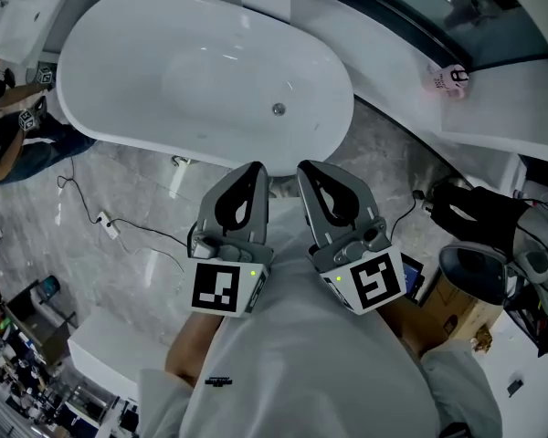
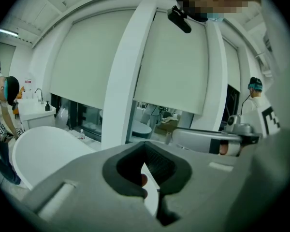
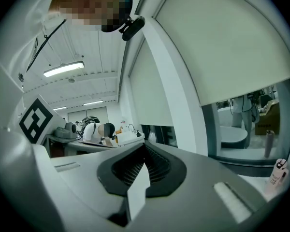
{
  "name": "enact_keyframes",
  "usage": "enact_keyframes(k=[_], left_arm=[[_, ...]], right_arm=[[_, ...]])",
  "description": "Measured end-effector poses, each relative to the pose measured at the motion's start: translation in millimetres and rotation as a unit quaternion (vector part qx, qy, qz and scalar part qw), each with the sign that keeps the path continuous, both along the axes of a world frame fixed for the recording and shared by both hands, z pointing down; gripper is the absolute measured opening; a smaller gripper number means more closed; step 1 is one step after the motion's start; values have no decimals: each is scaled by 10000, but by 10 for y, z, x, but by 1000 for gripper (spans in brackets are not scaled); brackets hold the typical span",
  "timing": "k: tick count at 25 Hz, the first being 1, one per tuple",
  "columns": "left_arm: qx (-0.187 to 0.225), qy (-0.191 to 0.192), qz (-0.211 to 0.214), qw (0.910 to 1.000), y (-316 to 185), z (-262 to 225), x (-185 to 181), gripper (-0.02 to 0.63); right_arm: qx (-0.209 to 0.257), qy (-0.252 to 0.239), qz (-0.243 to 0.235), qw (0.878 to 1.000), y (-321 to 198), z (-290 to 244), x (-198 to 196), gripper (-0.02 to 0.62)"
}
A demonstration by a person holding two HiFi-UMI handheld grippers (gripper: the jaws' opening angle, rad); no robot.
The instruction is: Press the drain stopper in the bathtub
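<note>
Both hand-held grippers clenched, held short of the tub

The left hand-held gripper (image 1: 258, 166) and right hand-held gripper (image 1: 303, 166) sit side by side at the person's chest, each with its jaws pressed together at the tips on nothing, pointing toward the white tub (image 1: 119, 57). The stopper (image 1: 278, 109) sits in the tub's bottom toward its right end, well apart from both. A cable (image 1: 110, 226) trails over the grey floor (image 1: 36, 245) at left
</note>
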State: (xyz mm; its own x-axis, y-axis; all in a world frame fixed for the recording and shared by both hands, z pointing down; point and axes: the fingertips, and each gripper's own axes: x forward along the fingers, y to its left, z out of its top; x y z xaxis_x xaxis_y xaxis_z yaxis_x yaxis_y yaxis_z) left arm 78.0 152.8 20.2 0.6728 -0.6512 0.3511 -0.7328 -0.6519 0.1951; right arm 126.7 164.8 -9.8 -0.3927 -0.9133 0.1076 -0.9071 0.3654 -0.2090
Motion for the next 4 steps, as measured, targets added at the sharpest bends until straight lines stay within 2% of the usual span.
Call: enact_keyframes(k=[4], left_arm=[[-66, -121, -128, 9998, -8, 62, -115, 0]], right_arm=[[-151, -78, 76, 9998, 13, 61, 43, -6]])
